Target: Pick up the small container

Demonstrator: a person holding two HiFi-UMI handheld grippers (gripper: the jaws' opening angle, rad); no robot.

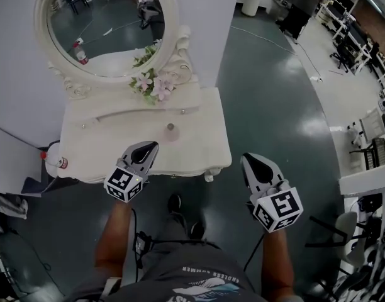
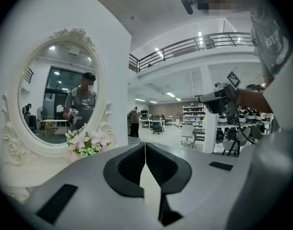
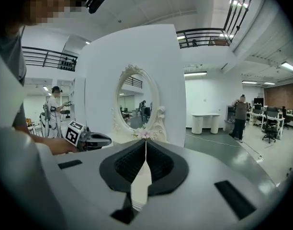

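Observation:
The small container (image 1: 170,129), a little pinkish jar with a grey lid, stands near the front middle of the white dressing table (image 1: 205,143). My left gripper (image 1: 151,146) hovers over the table's front edge, just short and left of the jar, jaws shut with nothing between them (image 2: 145,143). My right gripper (image 1: 247,159) hangs off the table's right front corner above the floor, its jaws also shut and empty (image 3: 146,141). Neither gripper view shows the jar. The right gripper view has the left gripper (image 3: 106,140) at its left.
An oval mirror (image 1: 104,24) in an ornate white frame stands at the table's back, with pink flowers (image 1: 151,83) at its base. A red-capped bottle (image 1: 54,162) sits by the table's left end. A white wall stands behind; office desks and a person (image 1: 302,8) are at far right.

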